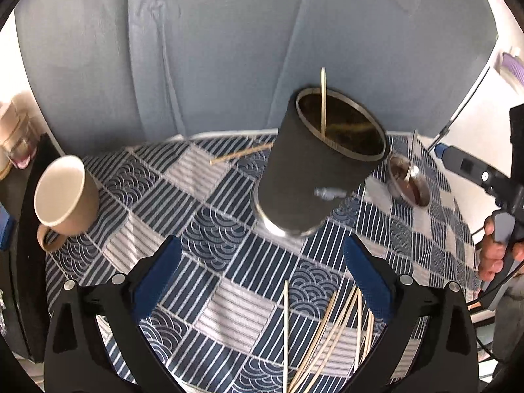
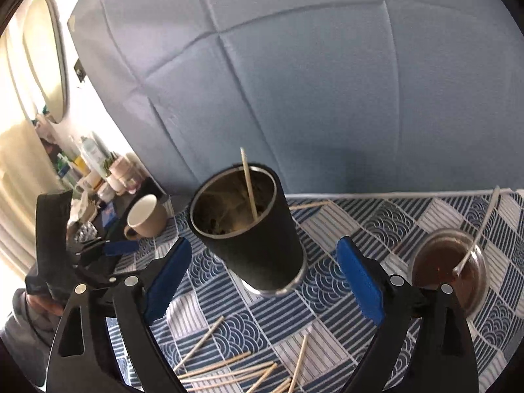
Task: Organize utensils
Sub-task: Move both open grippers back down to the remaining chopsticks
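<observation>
A black tumbler [image 1: 308,177] [image 2: 252,239] with a steel rim stands on the patterned blue cloth [image 1: 203,239]. One wooden stick [image 1: 323,101] [image 2: 249,183] leans inside it. Several loose sticks [image 1: 327,334] [image 2: 235,370] lie on the cloth in front of the tumbler. A single stick [image 1: 242,154] [image 2: 309,205] lies behind it. My left gripper [image 1: 262,242] is open, its blue pads apart on either side of the tumbler's base, with nothing held. My right gripper [image 2: 264,242] is open too, facing the tumbler from the near side, empty.
A beige mug [image 1: 65,193] [image 2: 147,216] stands at the left. To the tumbler's right is a small glass cup [image 1: 409,180] [image 2: 448,268] of brown liquid with a spoon in it. A blue cushion wall [image 1: 229,49] rises behind the cloth. Bottles and jars [image 2: 91,163] crowd a side shelf.
</observation>
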`<state>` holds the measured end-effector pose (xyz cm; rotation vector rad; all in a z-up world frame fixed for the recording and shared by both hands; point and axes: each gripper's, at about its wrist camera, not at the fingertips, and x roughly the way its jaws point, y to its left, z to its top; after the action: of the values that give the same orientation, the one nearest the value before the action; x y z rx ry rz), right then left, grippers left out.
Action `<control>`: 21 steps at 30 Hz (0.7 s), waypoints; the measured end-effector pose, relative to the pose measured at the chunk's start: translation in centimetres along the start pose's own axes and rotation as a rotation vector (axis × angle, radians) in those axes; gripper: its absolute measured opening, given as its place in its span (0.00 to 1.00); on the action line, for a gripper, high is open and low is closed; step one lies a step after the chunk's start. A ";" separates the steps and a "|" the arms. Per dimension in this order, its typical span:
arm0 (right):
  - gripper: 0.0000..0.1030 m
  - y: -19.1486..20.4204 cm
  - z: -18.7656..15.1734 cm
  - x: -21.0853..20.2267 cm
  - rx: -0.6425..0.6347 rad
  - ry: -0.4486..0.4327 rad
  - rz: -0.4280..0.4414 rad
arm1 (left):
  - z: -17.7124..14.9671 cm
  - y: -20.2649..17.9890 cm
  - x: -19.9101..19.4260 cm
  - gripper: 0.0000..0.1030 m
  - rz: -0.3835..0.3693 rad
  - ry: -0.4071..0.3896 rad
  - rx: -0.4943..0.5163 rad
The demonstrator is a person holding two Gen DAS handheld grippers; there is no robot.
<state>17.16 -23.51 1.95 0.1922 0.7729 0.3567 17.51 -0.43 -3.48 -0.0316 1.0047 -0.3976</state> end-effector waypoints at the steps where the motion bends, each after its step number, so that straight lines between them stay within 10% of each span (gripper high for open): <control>1: 0.84 -0.1 -0.3 0.2 0.004 0.011 -0.007 | -0.3 -0.1 0.2 0.94 0.003 0.011 0.005; 21: 0.84 -2.0 -8.1 4.4 0.054 0.261 -0.159 | -6.3 -1.9 6.7 0.94 0.044 0.278 0.077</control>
<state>14.78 -23.40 -7.17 0.1348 1.0497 0.2117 14.90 -3.53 -11.97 0.1180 1.2610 -0.4067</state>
